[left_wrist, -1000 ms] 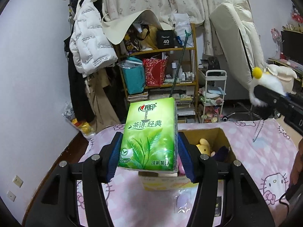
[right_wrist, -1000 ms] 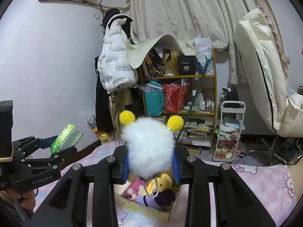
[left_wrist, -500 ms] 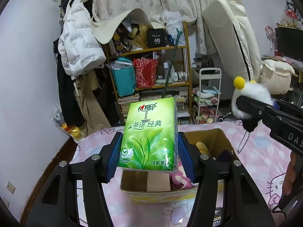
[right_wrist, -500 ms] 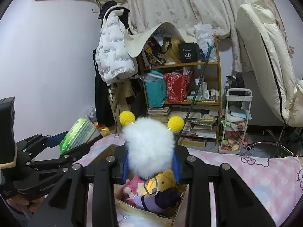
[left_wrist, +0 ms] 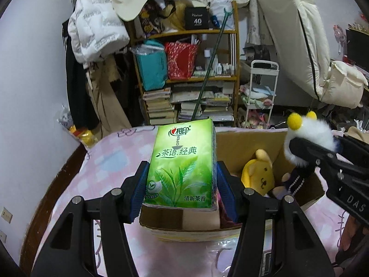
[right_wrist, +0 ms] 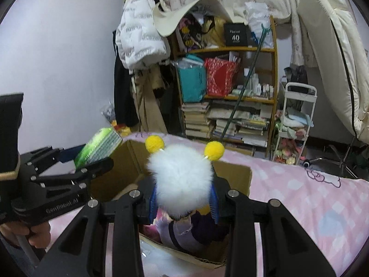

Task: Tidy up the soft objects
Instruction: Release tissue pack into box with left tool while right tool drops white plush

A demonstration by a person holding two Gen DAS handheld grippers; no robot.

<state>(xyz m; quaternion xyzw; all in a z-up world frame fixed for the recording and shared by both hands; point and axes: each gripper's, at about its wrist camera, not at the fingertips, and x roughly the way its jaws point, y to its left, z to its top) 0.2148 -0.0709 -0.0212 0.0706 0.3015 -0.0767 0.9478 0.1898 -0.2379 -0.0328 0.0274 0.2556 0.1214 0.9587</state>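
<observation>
**Tissue pack and fluffy toy held over a cardboard box**

The left gripper (left_wrist: 181, 182) has its jaws clamped on a green tissue pack (left_wrist: 181, 164), light and squashy, best held by its long sides. The right gripper (right_wrist: 183, 199) pinches a white pom-pom toy (right_wrist: 181, 180) above the box (right_wrist: 230, 175) on the bed (right_wrist: 311, 198). Only the left view shows the yellow bear (left_wrist: 259, 173) inside.

**Even indoor light, strong fisheye bending**

Both views are lit by soft, quite flat indoor light; its source is not visible. Shadows are weak. The wall (right_wrist: 57, 57) looks pale violet. Edges curve strongly and the corners are black. The green tissue pack (left_wrist: 182, 166) is sharp, with slight glare; in the right view (right_wrist: 99, 145) it is blurred.
</observation>
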